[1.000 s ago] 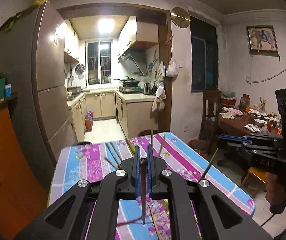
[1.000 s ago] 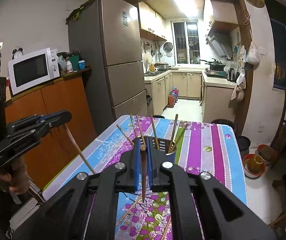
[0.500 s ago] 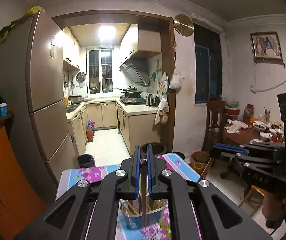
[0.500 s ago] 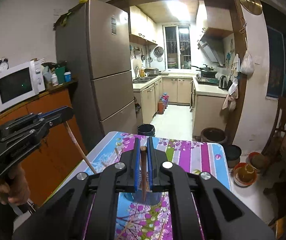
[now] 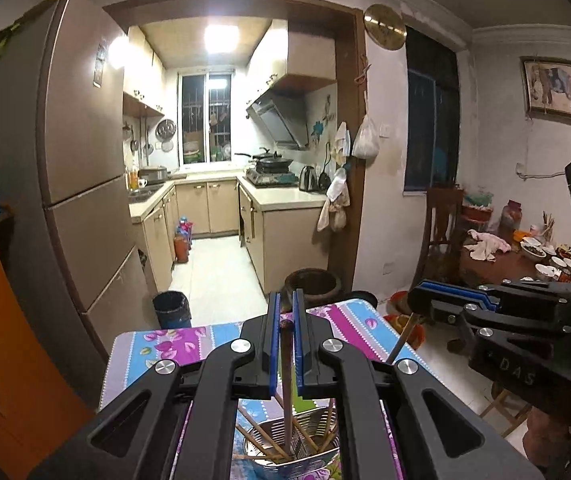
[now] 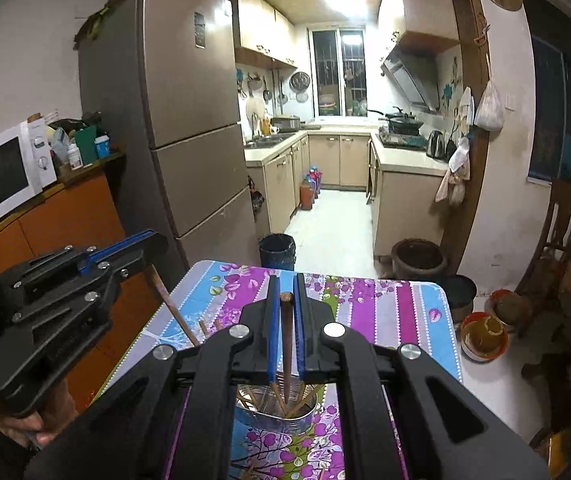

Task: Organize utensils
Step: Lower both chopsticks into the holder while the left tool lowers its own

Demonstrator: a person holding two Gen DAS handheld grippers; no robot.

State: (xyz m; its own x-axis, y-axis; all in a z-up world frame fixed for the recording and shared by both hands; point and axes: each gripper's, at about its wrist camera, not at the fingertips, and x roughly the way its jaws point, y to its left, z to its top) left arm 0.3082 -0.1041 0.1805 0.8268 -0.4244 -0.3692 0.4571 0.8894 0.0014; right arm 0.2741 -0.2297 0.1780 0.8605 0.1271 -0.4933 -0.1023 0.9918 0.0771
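My left gripper (image 5: 285, 312) is shut on a brown chopstick (image 5: 286, 384) that hangs straight down into a metal utensil cup (image 5: 305, 460) holding several chopsticks. My right gripper (image 6: 284, 294) is shut on another brown chopstick (image 6: 286, 352), its lower end inside the same metal cup (image 6: 273, 412). Both grippers sit above the cup on the floral striped table (image 6: 385, 304). The left gripper also shows in the right wrist view (image 6: 125, 246), and the right gripper shows in the left wrist view (image 5: 441, 300).
A tall fridge (image 6: 189, 120) and an orange cabinet (image 6: 57, 220) with a microwave (image 6: 9, 168) stand left. A black bin (image 6: 277, 246) and a clay pot (image 6: 417, 256) sit beyond the table's far edge. A cluttered dining table (image 5: 517, 256) stands right.
Both grippers have risen and tilted up over the cup, so the table dropped low in view. The two held chopsticks now point down into the cup.
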